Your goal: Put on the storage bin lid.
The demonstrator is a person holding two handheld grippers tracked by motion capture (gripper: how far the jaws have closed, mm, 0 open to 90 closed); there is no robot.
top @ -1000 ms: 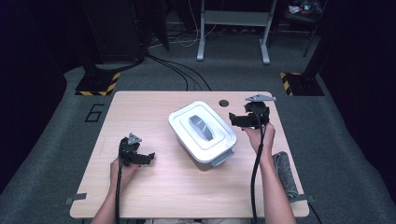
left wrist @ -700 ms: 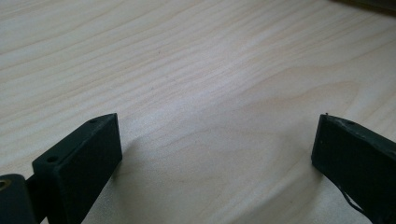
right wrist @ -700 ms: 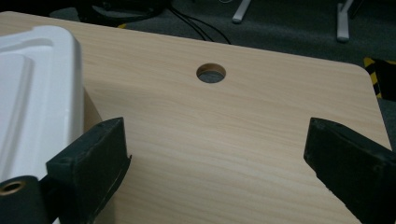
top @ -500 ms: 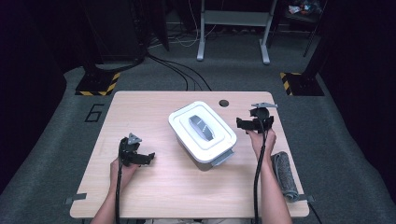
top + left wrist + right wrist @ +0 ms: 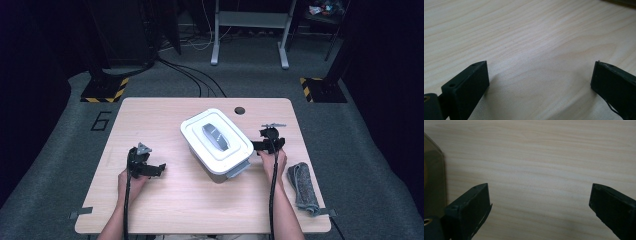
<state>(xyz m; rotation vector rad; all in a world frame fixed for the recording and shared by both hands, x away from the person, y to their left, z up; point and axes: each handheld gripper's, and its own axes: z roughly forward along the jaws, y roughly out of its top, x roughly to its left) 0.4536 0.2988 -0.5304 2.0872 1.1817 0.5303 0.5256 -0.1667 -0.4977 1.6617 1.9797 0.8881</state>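
In the high view the pale wooden table (image 5: 200,200) is evenly lit from above while the surroundings fall into deep darkness. The white lidded plastic box (image 5: 217,141) looks slightly washed out and casts only a soft shadow. The picture is soft and grainy. In both gripper views the wood grain is sharp, the near black jaws perhaps slightly blurred, with faint shadows beside them.
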